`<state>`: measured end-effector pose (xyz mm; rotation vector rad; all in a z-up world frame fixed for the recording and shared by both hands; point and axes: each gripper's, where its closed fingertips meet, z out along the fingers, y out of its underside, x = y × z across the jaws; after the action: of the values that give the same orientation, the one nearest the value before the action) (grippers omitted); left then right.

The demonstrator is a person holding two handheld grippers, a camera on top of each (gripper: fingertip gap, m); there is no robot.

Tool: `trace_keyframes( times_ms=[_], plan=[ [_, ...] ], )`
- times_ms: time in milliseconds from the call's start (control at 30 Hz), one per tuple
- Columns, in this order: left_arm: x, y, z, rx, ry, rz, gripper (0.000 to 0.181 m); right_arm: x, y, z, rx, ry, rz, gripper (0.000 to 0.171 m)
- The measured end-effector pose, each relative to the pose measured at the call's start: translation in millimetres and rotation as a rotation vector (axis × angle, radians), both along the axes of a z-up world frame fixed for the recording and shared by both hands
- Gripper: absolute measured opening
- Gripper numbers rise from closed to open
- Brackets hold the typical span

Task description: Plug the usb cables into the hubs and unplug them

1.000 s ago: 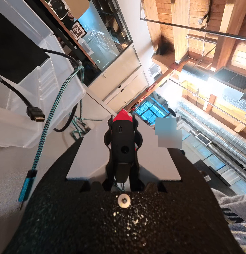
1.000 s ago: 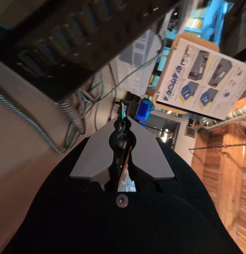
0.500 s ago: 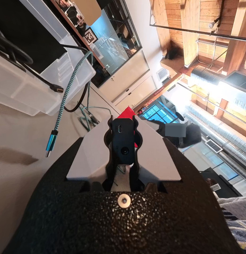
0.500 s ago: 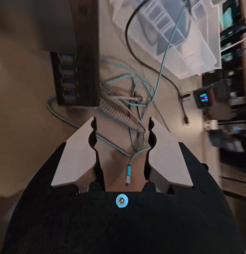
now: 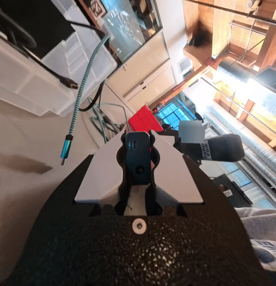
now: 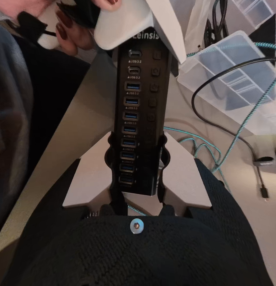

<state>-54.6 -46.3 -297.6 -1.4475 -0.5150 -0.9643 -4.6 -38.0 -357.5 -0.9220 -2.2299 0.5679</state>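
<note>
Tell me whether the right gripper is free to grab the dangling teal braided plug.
Probably not yet: the right gripper has its jaws around the black USB hub, which the left gripper also clamps; the teal plug hangs unobstructed.

Blk multi-port hub (image 6: 138, 117), cables (image 6: 200, 144) unplugged

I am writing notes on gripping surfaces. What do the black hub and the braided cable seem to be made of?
The black hub looks like hard plastic with a smooth, slightly glossy face, though painted metal is possible; the ports have metal rims. The braided cable shows a woven teal-and-black textile sheath, and its plug has a shiny teal shell, probably anodised metal.
</note>
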Motion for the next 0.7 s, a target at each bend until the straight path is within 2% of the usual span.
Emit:
trace_keyframes(
  times_ms=[100,167,333,433,567,700],
  plan=[
    [3.4,-1.7,-11.7,-0.05,-0.005,-0.11,0.03,2.5,-3.8,-2.3,-0.113,-0.017,0.038,0.06],
    [11.0,-5.1,-13.0,-0.067,0.012,-0.22,0.046,4.3,-2.8,-3.6,-0.158,-0.03,0.064,0.06],
    [28.2,-15.9,-20.7,-0.173,0.013,-0.509,0.062,11.7,0.4,-9.3,-0.178,-0.066,0.147,0.06],
    [31.5,-19.8,-21.6,-0.222,-0.074,-0.622,0.061,10.8,-0.5,-8.9,-0.193,-0.045,0.184,0.06],
    [40.5,-19.6,-21.9,-0.229,-0.095,-0.695,0.058,6.6,-0.7,-6.4,-0.182,0.031,0.195,0.06],
    [44.2,-9.8,-32.1,-0.241,-0.004,-0.675,0.033,6.2,0.3,-3.5,-0.197,0.073,0.183,0.06]
  ],
)
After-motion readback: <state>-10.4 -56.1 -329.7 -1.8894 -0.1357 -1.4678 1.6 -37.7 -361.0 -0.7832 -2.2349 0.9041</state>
